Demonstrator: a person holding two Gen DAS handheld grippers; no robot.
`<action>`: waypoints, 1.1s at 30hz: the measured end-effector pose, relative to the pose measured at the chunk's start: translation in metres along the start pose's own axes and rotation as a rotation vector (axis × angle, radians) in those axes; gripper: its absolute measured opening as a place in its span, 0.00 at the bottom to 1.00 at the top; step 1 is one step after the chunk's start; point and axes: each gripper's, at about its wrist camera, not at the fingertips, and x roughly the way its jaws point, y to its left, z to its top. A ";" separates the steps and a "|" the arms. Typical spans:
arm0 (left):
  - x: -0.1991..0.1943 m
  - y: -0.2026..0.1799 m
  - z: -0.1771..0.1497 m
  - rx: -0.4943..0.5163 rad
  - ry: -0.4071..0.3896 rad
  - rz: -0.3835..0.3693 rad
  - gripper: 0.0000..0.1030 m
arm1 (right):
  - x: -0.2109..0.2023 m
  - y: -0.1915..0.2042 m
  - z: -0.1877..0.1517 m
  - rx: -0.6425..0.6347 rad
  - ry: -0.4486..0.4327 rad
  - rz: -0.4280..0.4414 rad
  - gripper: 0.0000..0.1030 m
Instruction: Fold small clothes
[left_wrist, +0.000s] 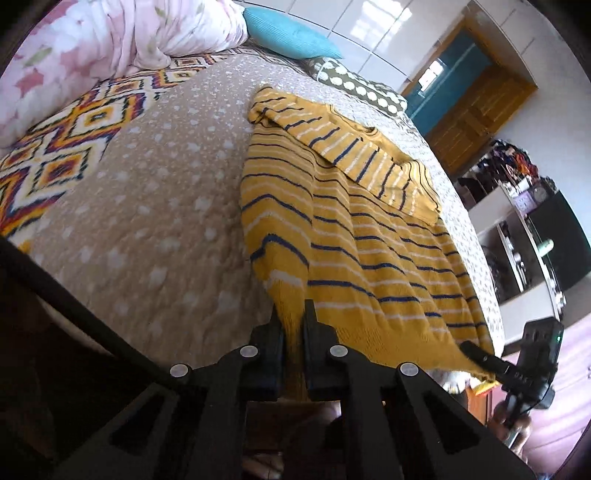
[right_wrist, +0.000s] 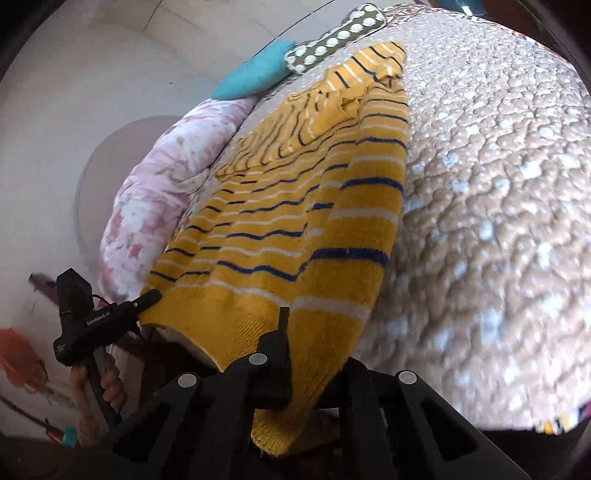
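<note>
**Both claws pinching the sweater hem at the bed edge**

Right at the lens, the left gripper (left_wrist: 291, 314) has its two fingers squeezed onto the ribbed bottom hem of the yellow striped sweater (left_wrist: 354, 236), and the right gripper (right_wrist: 295, 332) is clamped on the same hem at the opposite corner, with knit draped over one of its fingers. Ahead of both claws the sweater lies stretched out on the bed (left_wrist: 155, 206), one sleeve folded across its chest at the far end. Its hem hangs slightly past the near mattress edge. Left of the left claw there's a wide stretch of bare spotted quilt, and right of the right claw it's more quilt too. Far ahead, past the collar, sit a floral duvet (left_wrist: 110, 33), a teal pillow (left_wrist: 288, 33) and a polka-dot pillow (left_wrist: 362, 86). Only readable writing: "GenRobot.AI" on the left gripper's body, seen from the right wrist.
</note>
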 end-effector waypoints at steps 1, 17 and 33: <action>-0.004 0.001 -0.007 0.002 0.005 -0.001 0.07 | -0.003 0.003 -0.004 -0.007 0.009 -0.001 0.05; -0.010 -0.028 0.105 0.112 -0.162 0.038 0.07 | -0.012 0.058 0.095 -0.246 -0.131 -0.050 0.05; 0.161 -0.022 0.273 0.052 -0.030 0.176 0.14 | 0.093 -0.008 0.273 -0.011 -0.139 -0.181 0.09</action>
